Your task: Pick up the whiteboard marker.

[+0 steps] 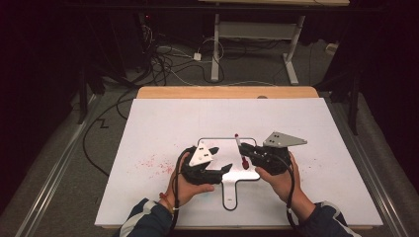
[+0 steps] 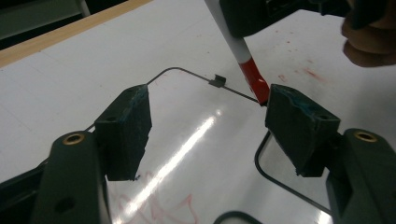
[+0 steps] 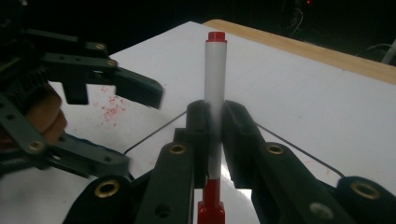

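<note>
We note the following limits. In the right gripper view, the marker [image 3: 215,107] is covered mid-barrel by the right claw [image 3: 215,126] pads, and its red cap runs off the bottom edge. In the left gripper view, the marker's upper barrel is masked by the right claw body, and its cap tip sits behind the left claw [image 2: 208,123] pad, so contact there cannot be judged. The left claw appears blurred in the right gripper view. In the high view, the red specks [image 1: 150,164] on the surface [image 1: 163,118] are too small to read, and both sleeves are cut by the bottom edge.
</note>
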`<action>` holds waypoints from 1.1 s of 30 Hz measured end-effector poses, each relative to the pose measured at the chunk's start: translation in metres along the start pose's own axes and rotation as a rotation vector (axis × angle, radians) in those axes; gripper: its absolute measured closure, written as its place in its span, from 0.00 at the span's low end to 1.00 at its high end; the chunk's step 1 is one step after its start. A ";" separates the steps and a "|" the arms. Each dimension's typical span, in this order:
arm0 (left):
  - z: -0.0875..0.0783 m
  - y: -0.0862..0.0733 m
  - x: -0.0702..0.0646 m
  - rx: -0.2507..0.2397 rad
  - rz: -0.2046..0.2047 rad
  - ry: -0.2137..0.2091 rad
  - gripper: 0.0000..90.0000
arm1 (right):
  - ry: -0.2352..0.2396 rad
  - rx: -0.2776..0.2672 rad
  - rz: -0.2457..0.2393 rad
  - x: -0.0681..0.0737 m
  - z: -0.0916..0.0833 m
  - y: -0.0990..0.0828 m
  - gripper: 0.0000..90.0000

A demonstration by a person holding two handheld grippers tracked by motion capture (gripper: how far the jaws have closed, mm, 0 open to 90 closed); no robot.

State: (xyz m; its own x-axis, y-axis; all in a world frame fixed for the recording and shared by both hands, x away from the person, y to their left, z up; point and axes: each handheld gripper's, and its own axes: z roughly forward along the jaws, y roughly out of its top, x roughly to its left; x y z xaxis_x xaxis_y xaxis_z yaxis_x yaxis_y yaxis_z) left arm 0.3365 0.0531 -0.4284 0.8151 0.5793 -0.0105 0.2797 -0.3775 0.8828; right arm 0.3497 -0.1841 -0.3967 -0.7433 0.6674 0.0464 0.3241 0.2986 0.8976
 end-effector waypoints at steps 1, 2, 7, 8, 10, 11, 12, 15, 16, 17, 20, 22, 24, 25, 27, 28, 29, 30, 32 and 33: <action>0.003 0.002 0.000 -0.007 -0.012 -0.013 0.34 | 0.002 -0.005 -0.001 0.001 0.000 0.000 0.91; 0.006 0.003 -0.001 -0.012 -0.018 -0.020 0.36 | 0.006 -0.010 -0.005 0.003 0.000 -0.001 0.91; 0.018 0.009 -0.002 -0.024 -0.035 -0.048 0.45 | 0.010 -0.027 -0.005 0.008 -0.001 -0.003 0.91; 0.018 0.009 -0.002 -0.024 -0.035 -0.048 0.45 | 0.007 -0.030 -0.007 0.009 -0.001 -0.003 0.91; 0.023 0.011 -0.005 -0.024 -0.026 -0.055 0.50 | 0.006 -0.037 -0.014 0.012 0.000 -0.004 0.91; 0.024 0.012 -0.005 -0.022 -0.028 -0.055 0.51 | 0.004 -0.040 -0.016 0.013 0.000 -0.004 0.91; 0.025 0.013 -0.005 -0.030 -0.029 -0.061 0.54 | 0.005 -0.041 -0.021 0.014 0.000 -0.005 0.91; 0.026 0.014 -0.004 -0.035 -0.031 -0.047 0.62 | -0.007 -0.056 -0.031 0.015 -0.001 -0.005 0.91; 0.027 0.014 -0.004 -0.038 -0.028 -0.046 0.66 | -0.010 -0.060 -0.039 0.016 -0.001 -0.005 0.91; 0.026 0.015 -0.003 -0.040 -0.026 -0.041 0.70 | -0.019 -0.066 -0.042 0.016 -0.001 -0.005 0.91; 0.027 0.015 0.000 -0.037 -0.017 -0.029 0.76 | -0.027 -0.073 -0.049 0.017 -0.002 -0.004 0.91; 0.028 0.016 0.002 -0.036 -0.013 -0.028 0.81 | -0.036 -0.075 -0.052 0.018 -0.002 -0.005 0.91; 0.029 0.016 0.002 -0.027 -0.001 -0.024 0.83 | -0.041 -0.073 -0.060 0.020 -0.001 -0.005 0.91; 0.029 0.016 0.003 -0.025 0.003 -0.027 0.86 | -0.040 -0.076 -0.060 0.021 0.000 -0.005 0.97; 0.028 0.016 0.003 -0.023 0.017 -0.025 0.87 | -0.034 -0.073 -0.071 0.023 0.000 -0.006 0.93; 0.028 0.016 0.004 -0.019 0.024 -0.033 0.87 | -0.032 -0.068 -0.072 0.024 0.001 -0.005 0.88; 0.028 0.016 0.005 -0.017 0.034 -0.030 0.87 | -0.039 -0.070 -0.069 0.024 0.001 -0.006 0.88; 0.027 0.015 0.005 -0.012 0.047 -0.025 0.87 | -0.040 -0.073 -0.065 0.024 0.000 -0.006 0.87; 0.025 0.014 0.008 -0.003 0.055 -0.025 0.87 | -0.047 -0.083 -0.064 0.022 -0.003 -0.006 0.78; 0.024 0.014 0.011 -0.001 0.055 -0.022 0.87 | -0.054 -0.091 -0.055 0.021 -0.006 -0.006 0.70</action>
State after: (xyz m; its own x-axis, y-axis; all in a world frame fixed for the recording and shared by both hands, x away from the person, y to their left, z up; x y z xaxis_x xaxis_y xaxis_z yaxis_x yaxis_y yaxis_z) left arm 0.3613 0.0370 -0.4277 0.8403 0.5414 0.0282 0.2333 -0.4079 0.8827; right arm 0.3285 -0.1760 -0.3984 -0.7247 0.6886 -0.0256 0.2274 0.2741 0.9344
